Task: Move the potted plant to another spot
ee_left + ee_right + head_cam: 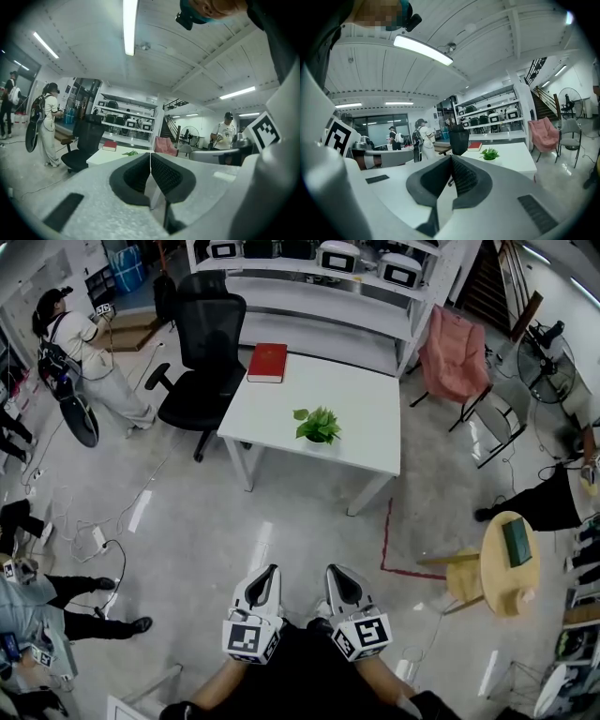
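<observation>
A small green potted plant stands near the front edge of a white table; it shows too as a green tuft in the right gripper view and as a low sprig in the left gripper view. Both grippers hang close to my body, well short of the table. My left gripper is shut with nothing in it, its pads meeting. My right gripper is shut and empty too, jaws closed together.
A red book lies at the table's far left corner. A black office chair stands left of the table, a pink-draped chair to its right. White shelving runs behind. People stand at the left; a round wooden table sits right.
</observation>
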Motion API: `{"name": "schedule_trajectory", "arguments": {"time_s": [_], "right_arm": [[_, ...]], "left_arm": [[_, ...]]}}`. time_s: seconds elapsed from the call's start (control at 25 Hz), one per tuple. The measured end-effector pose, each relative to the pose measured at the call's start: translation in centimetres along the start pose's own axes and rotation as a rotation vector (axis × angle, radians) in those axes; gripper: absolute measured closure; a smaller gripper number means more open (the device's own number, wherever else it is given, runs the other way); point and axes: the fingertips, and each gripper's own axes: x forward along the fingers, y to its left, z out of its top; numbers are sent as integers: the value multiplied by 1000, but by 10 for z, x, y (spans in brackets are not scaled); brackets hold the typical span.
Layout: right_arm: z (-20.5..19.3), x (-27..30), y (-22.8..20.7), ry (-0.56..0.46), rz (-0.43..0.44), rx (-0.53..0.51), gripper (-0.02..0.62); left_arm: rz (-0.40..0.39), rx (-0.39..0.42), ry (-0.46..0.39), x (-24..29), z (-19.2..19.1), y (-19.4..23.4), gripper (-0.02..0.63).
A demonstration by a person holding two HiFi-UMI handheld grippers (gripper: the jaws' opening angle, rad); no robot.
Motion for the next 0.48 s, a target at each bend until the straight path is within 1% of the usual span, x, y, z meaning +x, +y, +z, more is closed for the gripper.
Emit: {"name": "schedule_trajectory", "arguments": {"time_s": [0.2, 0.32, 0.48], "right_arm": [[-10, 17, 19, 18, -6, -11, 583], [-11, 27, 30, 11, -13, -22, 583], [-12, 37, 40, 13, -25, -24, 583]], "left_arm": [[-30, -6, 18, -6, -12, 21, 588], [-50, 0, 28, -10, -16, 32, 588], [-48, -11, 34, -14, -19, 48, 587]]}}
